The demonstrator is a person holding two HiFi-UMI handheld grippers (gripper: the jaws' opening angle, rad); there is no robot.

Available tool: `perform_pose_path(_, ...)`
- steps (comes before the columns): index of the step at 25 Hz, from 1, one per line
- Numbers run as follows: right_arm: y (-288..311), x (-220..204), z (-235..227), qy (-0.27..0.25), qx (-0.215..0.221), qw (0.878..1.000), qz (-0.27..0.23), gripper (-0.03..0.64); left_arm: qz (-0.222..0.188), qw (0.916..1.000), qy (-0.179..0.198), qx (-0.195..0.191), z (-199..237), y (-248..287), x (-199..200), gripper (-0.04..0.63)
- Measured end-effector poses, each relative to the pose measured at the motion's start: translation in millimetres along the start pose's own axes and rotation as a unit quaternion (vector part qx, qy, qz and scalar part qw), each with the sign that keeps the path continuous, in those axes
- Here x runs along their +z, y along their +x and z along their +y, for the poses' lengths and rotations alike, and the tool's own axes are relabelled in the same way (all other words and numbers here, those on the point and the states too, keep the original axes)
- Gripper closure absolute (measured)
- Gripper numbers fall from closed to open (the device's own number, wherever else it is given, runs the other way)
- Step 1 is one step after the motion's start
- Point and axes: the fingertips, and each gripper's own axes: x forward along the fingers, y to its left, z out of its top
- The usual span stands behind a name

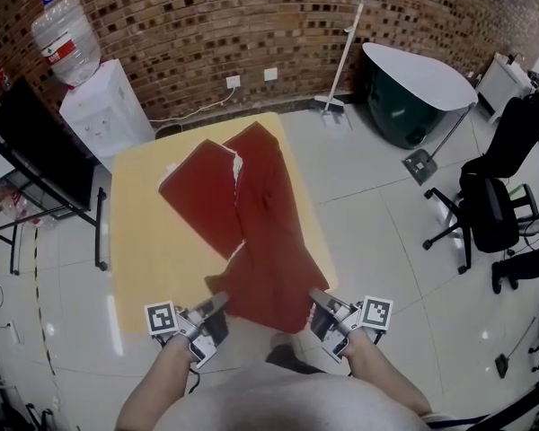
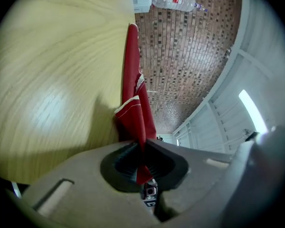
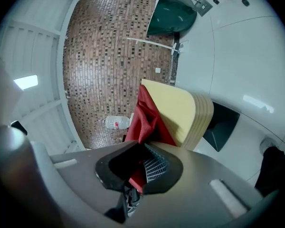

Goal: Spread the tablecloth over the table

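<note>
On the pale yellow square wooden tabletop (image 1: 144, 250) lies the bunched dark red fabric tablecloth (image 1: 260, 223), overhanging the near edge. The left hand-held gripper (image 1: 219, 302) and right hand-held gripper (image 1: 317, 295) each clamp its near hem. Best to draw them apart evenly, keeping tension.

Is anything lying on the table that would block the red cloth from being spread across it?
Nothing visible: the table holds only the bunched tablecloth. The left gripper and right gripper are both shut on its near edge.
</note>
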Motion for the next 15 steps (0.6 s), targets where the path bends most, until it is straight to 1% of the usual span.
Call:
perform_pose_path(3,-1.2,7.1,20.3,-0.017,0.019,1.0,-0.006,0.611,-0.032,0.9992,0.015,-0.02,-16.3,-7.1,10.2,0.587)
perform_pose_path(7,-3.2,19.0,46.2,-0.052,0.038,0.998,-0.009,0.612,-0.054,0.9961,0.063,-0.029,-38.3,-18.9,22.1,0.588)
perform_pose_path(9,-4.3,21.9,63.5,-0.067,0.054,0.996,-0.007,0.612,-0.062,0.994,0.085,-0.03,-50.4,-23.0,25.5,0.588)
perform_pose_path(12,-4.1,22.9,93.0,-0.106,0.075,0.992,0.006,0.612,-0.066,0.9891,0.127,-0.032,-72.2,-22.2,23.1,0.588)
perform_pose_path(15,0.0,21.9,120.5,-0.145,0.093,0.985,0.03,0.612,-0.071,0.9838,0.157,-0.049,-97.9,-15.8,18.3,0.588)
